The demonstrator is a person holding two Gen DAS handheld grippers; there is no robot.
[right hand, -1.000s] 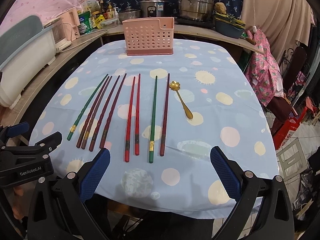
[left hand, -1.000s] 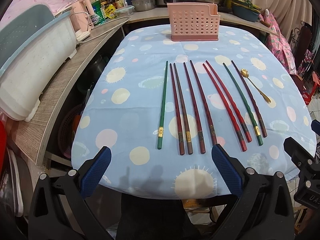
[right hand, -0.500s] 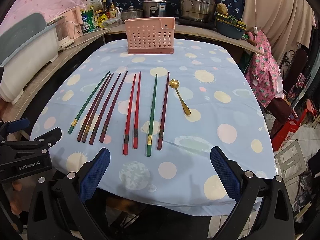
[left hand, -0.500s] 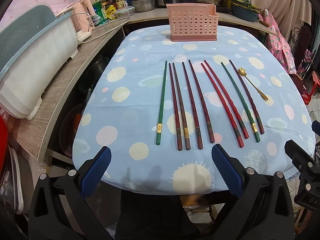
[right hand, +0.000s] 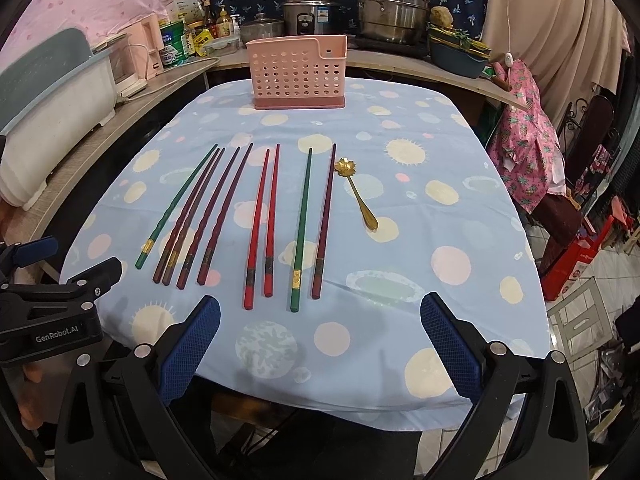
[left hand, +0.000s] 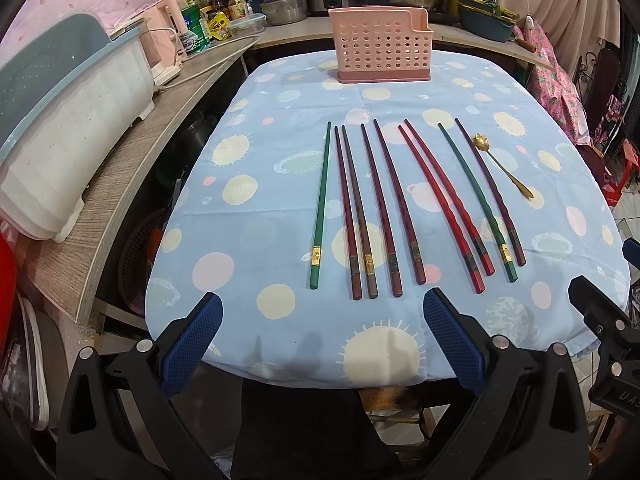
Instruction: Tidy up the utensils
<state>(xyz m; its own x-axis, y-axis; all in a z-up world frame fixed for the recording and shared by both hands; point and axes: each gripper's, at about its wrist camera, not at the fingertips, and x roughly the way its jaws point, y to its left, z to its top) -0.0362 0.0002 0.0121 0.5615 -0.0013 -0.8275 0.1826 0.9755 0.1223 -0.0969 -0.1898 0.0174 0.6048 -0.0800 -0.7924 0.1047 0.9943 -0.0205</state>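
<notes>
Both cameras sit low at the near edge of the table [left hand: 280, 344], looking forward and slightly down across its spotted cloth toward the pink utensil basket [left hand: 382, 44] at upper centre of each frame. The left wrist view stands further left, so the row of chopsticks [left hand: 384, 208] lies centre-right; in the right wrist view the row [right hand: 248, 220] lies centre-left. Each catches the other's tongs (left tongs [right hand: 48, 276] at the lower left edge). Both share table, basket, chopsticks and gold spoon [right hand: 358, 194].

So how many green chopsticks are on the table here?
2. One green chopstick lies at the left end of the chopstick row; the second green chopstick lies next to last on the right. None appear hidden.
</notes>
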